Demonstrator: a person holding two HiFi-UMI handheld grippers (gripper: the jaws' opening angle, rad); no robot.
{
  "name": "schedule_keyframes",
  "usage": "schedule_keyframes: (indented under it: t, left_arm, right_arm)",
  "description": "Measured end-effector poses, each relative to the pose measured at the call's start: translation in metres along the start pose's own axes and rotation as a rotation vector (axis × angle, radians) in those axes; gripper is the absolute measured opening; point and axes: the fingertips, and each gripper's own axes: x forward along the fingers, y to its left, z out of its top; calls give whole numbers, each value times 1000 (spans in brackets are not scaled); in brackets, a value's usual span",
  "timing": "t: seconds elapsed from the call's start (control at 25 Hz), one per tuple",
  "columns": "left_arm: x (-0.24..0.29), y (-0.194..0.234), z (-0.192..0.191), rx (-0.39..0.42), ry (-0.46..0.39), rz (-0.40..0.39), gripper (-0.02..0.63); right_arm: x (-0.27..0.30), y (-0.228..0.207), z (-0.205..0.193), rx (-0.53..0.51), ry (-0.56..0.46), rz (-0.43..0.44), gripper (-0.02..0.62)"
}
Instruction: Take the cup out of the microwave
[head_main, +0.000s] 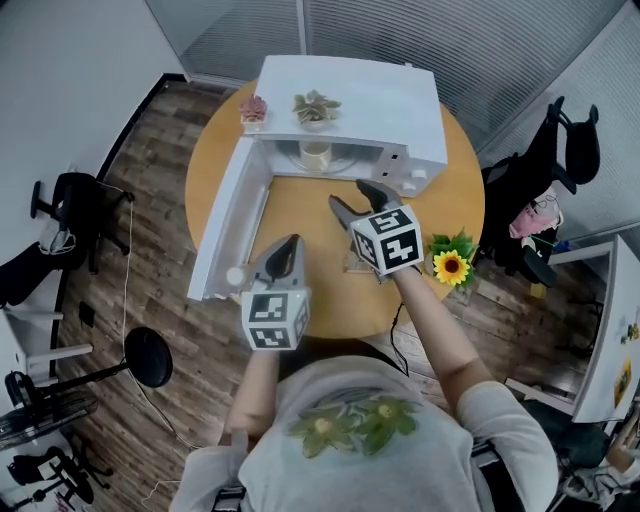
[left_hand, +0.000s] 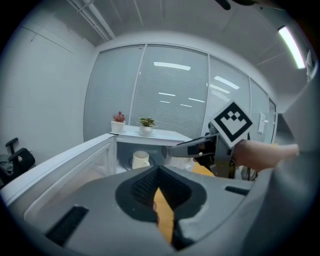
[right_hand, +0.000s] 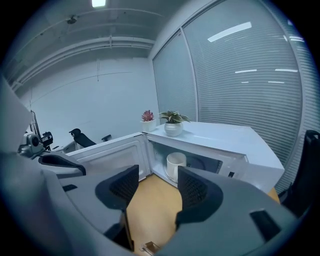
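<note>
The white microwave oven at the 12 o'clock edge of the round wooden bench stands with its door open toward 8 o'clock, so the opening step looks done. The single cream ceramic cup sits inside the cavity, ungrasped. The right gripper, jaws spread and empty, faces the cavity. The left gripper hangs clenched on nothing. Reaching, grasping and lifting out remain. Counted: one cup, one microwave, two grippers, two small potted plants on top.
</note>
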Motion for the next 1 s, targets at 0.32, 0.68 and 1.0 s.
schedule_keyframes:
  t: [0.32,0.68,1.0]
  left_arm:
    - [23,0,4,-7,19,-42,3]
    - [48,3,3,-38,60,-103,3]
    - [62,12,2,-51,84,-126,3]
  right_arm:
    - [41,-11,-1,-9,69,-2,245]
    - [95,-23,-11,-37,142,-20,244]
    - [132,-36,-27,-31,203,-31,244]
